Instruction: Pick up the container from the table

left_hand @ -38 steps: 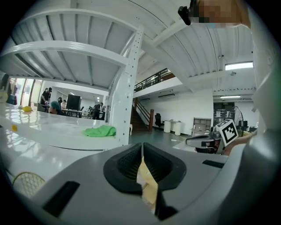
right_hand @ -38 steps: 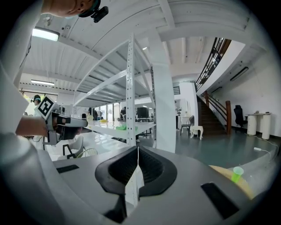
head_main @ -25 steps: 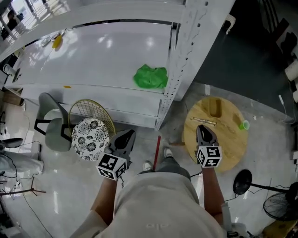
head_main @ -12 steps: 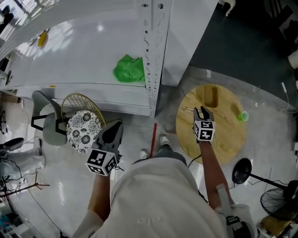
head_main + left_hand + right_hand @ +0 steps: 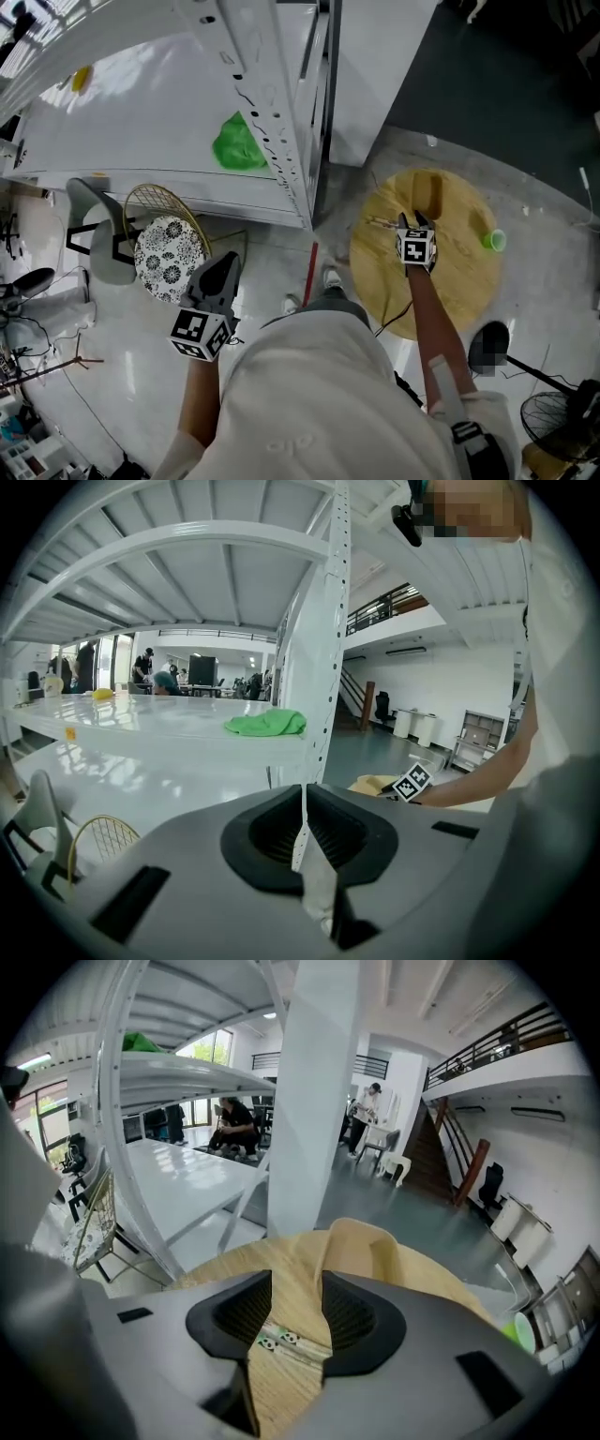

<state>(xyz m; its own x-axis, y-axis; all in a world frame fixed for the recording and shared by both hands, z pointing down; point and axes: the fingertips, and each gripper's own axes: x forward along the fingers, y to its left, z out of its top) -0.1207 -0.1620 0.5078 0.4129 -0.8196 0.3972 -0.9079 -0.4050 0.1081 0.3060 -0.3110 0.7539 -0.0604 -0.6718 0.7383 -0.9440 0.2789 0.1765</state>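
Lower than a second ago, right gripper (image 5: 412,219) nears the container (image 5: 427,192) just beyond its opening jaws, which grip nothing; left gripper (image 5: 228,262) has its jaws pressed together. Wood looks stiff and light: pinch one thin wall.

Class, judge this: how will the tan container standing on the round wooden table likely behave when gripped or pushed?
The container looks rigid, with smooth curved walls, so it probably holds shape but may slip. It stands upright on the table, so a high push could tip it.

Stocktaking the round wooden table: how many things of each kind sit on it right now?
Tan container: 1
Green cup: 1
Slim panda-print packet: 1
Total: 3
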